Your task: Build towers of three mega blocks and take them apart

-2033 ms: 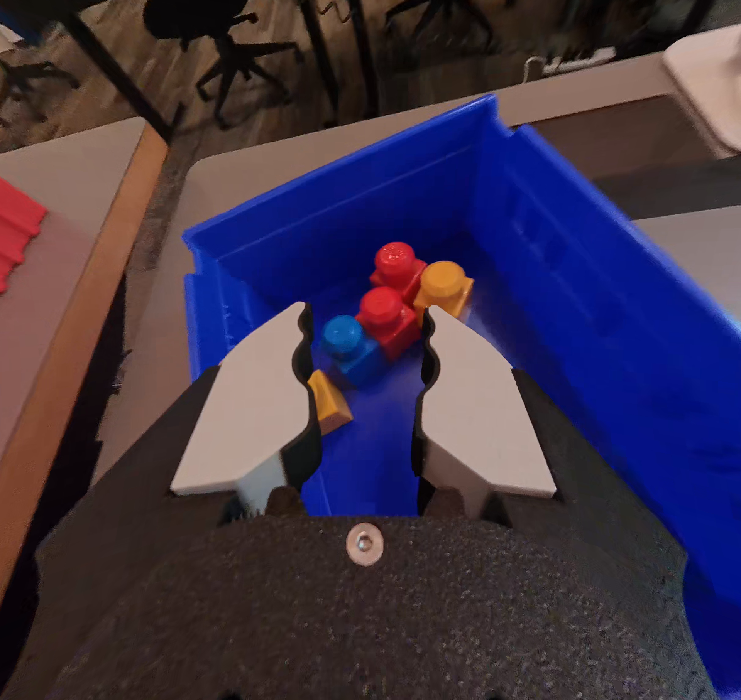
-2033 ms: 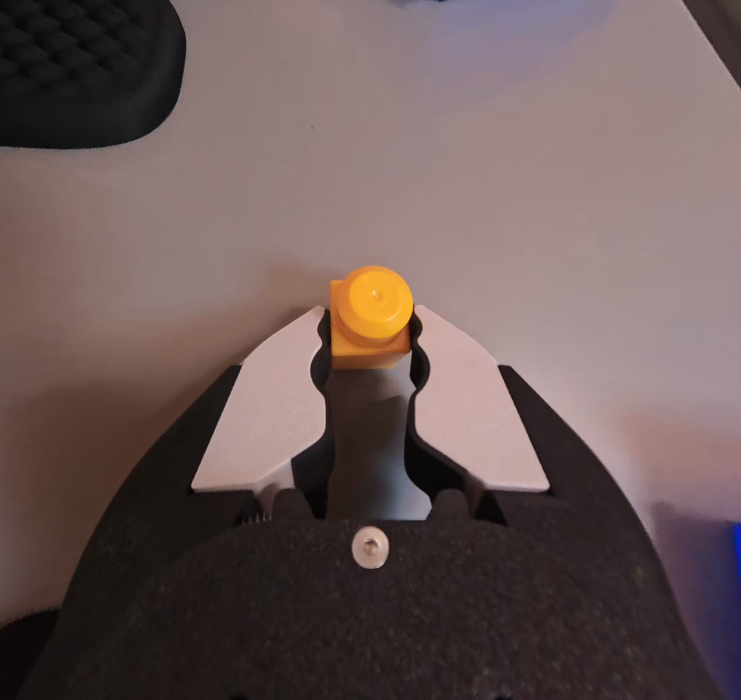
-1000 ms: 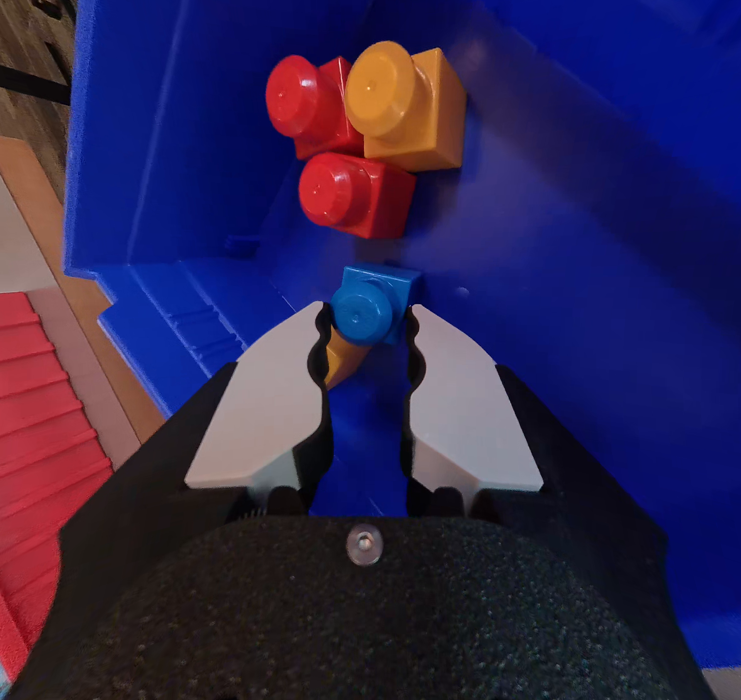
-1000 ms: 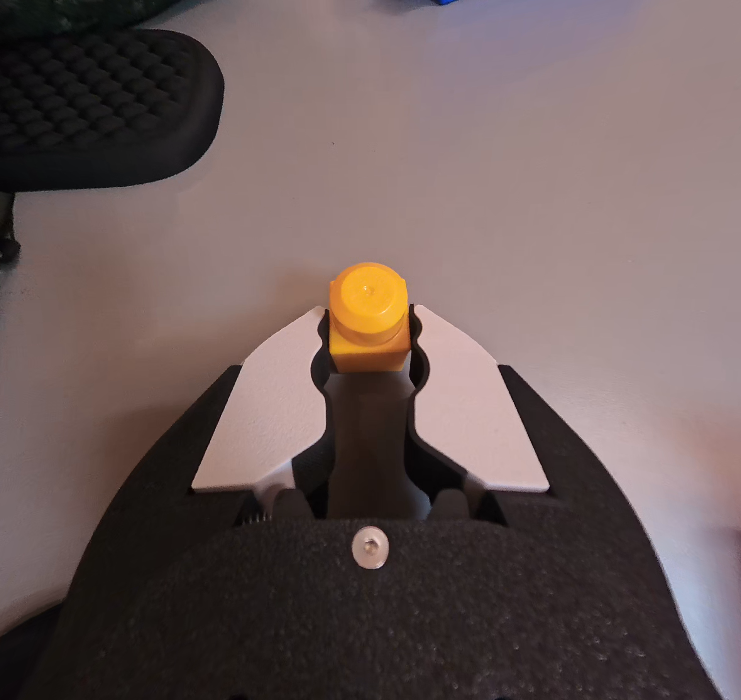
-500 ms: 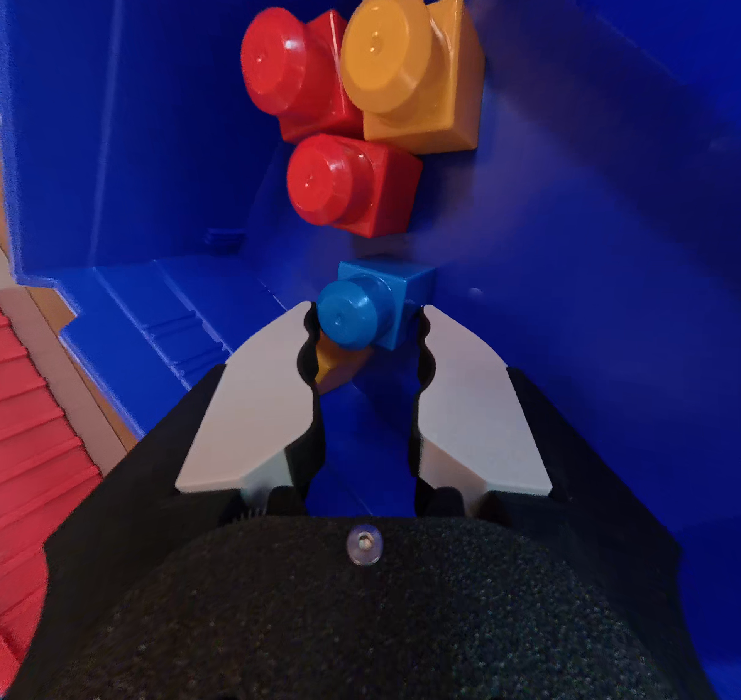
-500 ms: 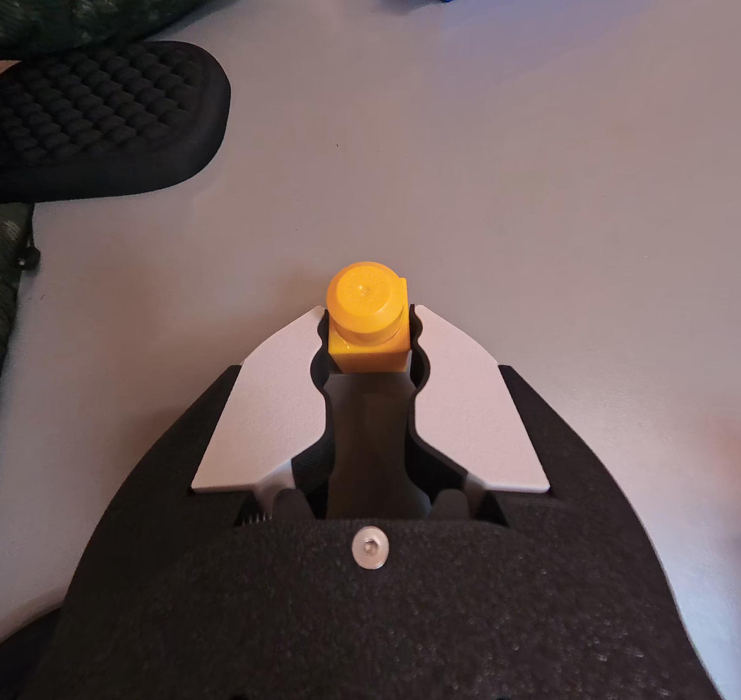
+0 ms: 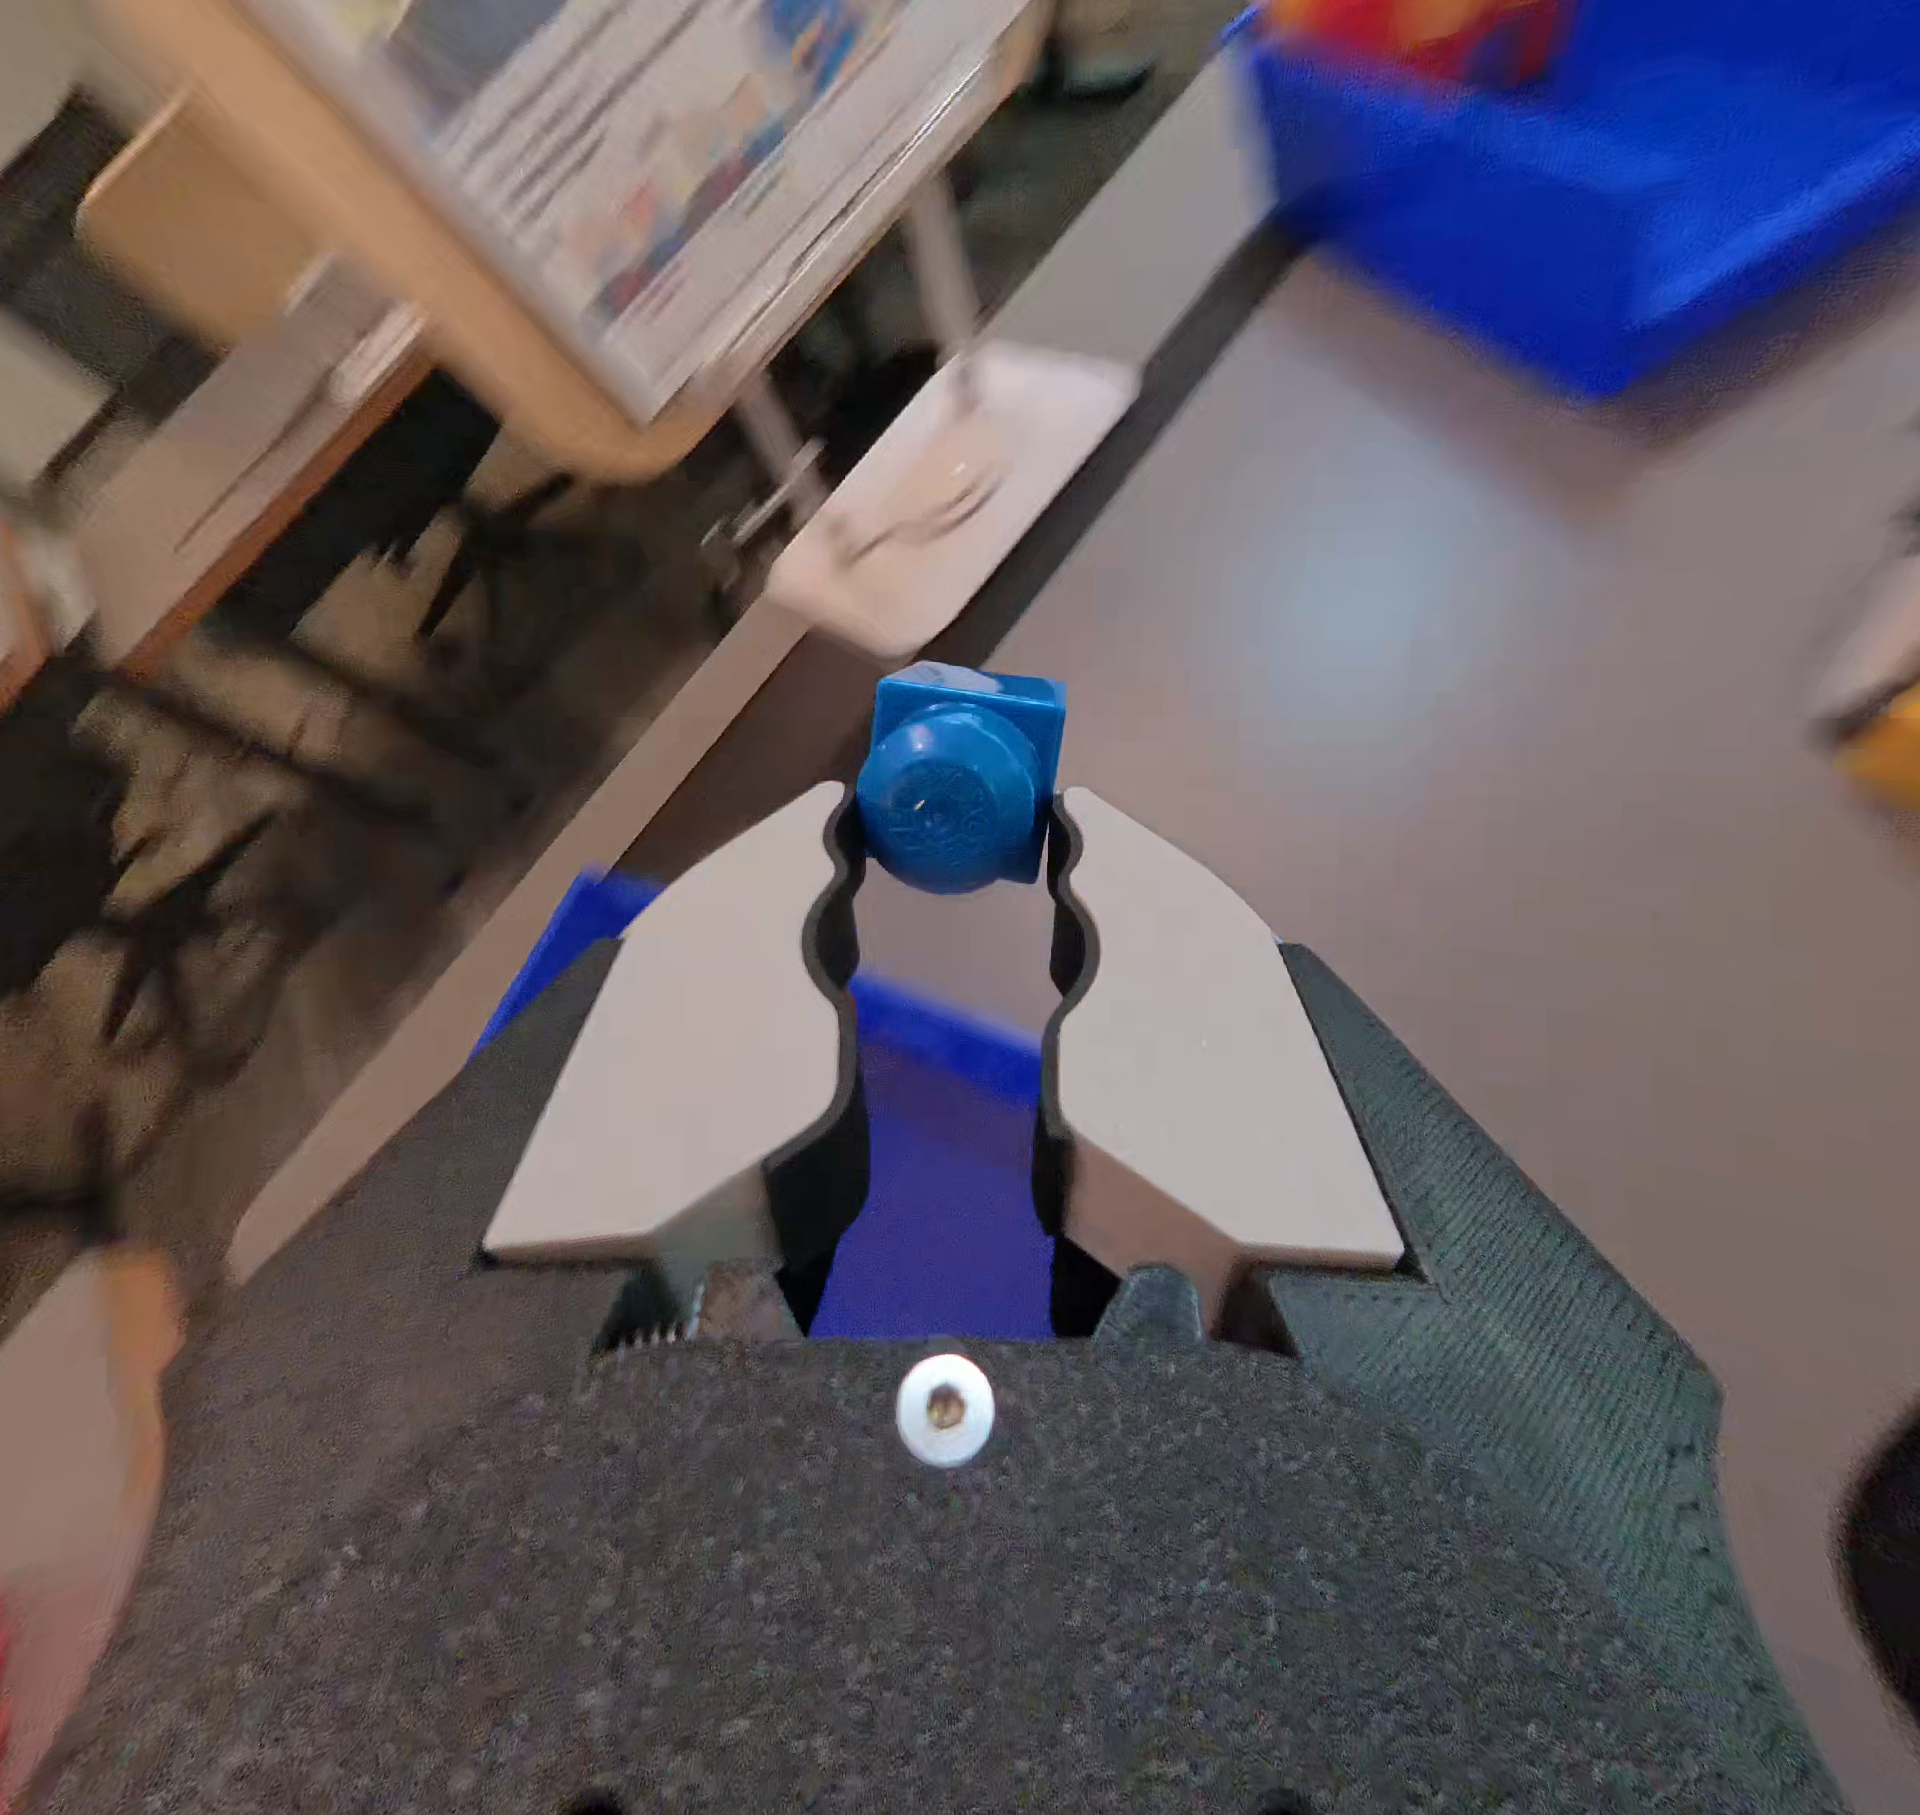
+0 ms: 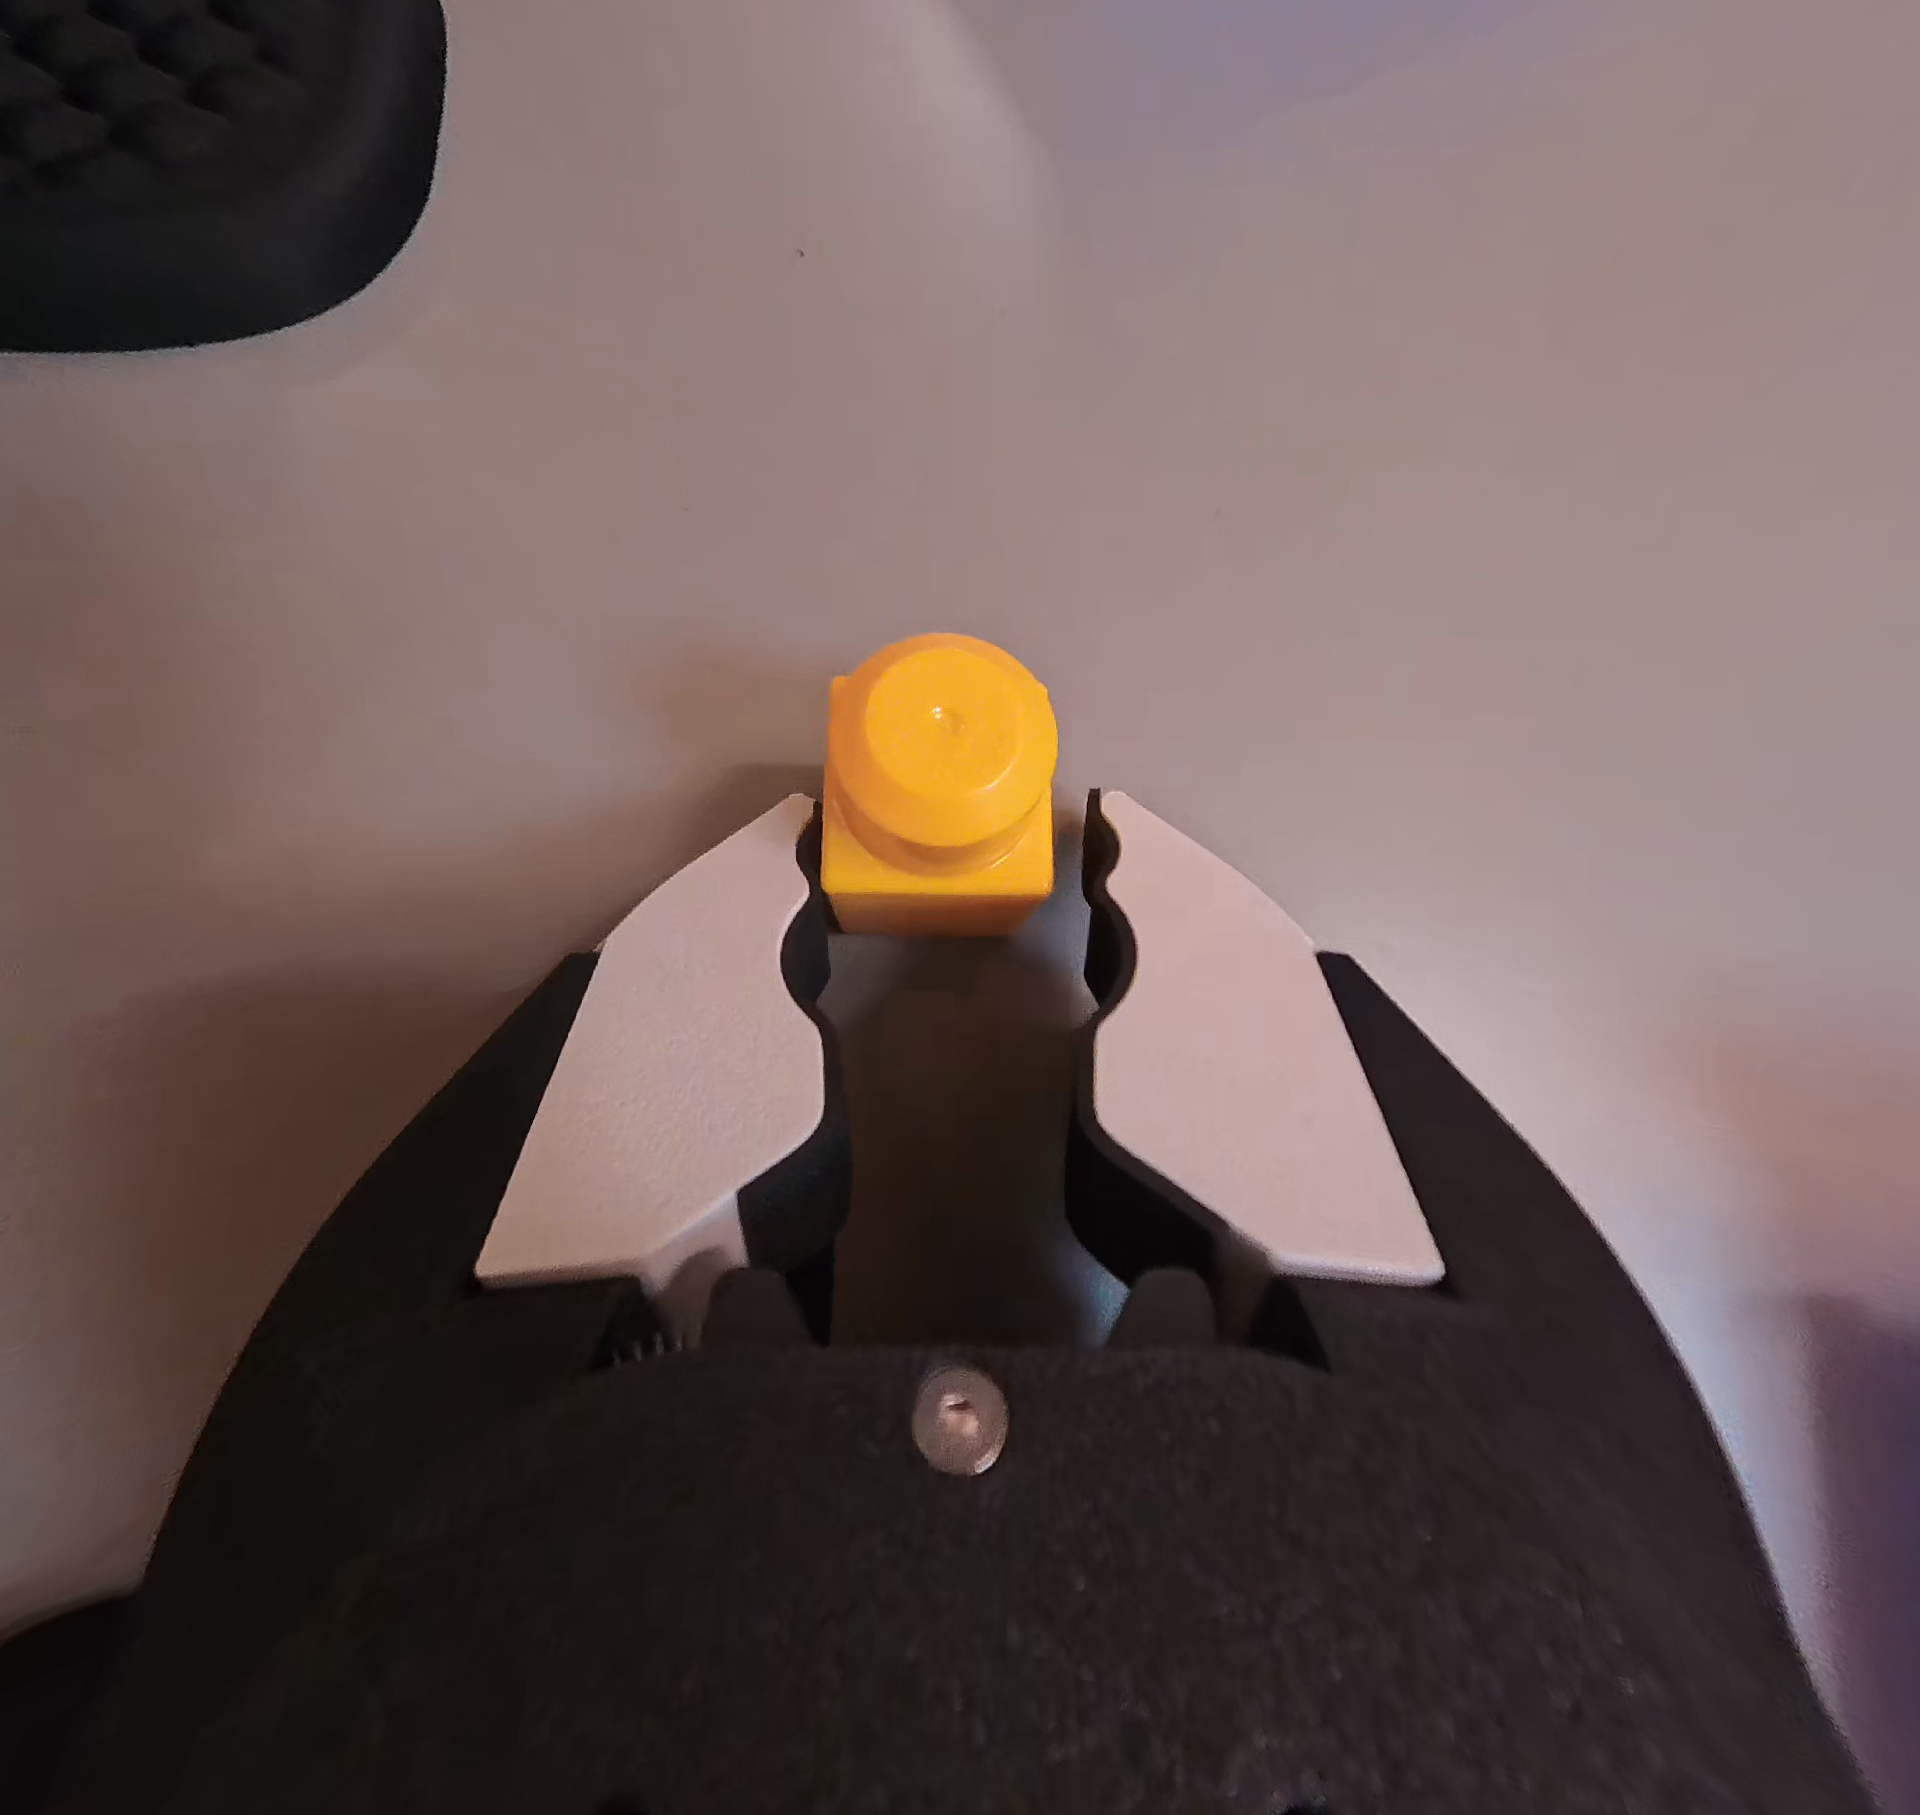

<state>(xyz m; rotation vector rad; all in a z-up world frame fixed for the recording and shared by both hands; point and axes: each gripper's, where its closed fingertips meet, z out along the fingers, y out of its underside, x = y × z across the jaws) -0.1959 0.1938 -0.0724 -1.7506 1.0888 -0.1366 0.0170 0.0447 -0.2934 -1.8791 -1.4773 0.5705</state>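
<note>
Grey table [image 8: 1351,415] | left tool [image 7: 951,820] grips blue block [image 7: 961,789] — right tool [image 8: 948,840] released

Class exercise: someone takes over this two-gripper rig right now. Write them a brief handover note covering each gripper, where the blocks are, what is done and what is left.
Left hand-held gripper: shut on the blue block, held in the air over the table, stud facing the camera.
Right hand-held gripper: open around the yellow block, which stands upright on the table; there is a gap on its right side.
Blue bin: blurred, farther back; red and yellow blocks show in it.
Done: first block set down, second picked up.
Left: probably press blue onto yellow, add a third block, then take the tower apart.
</note>
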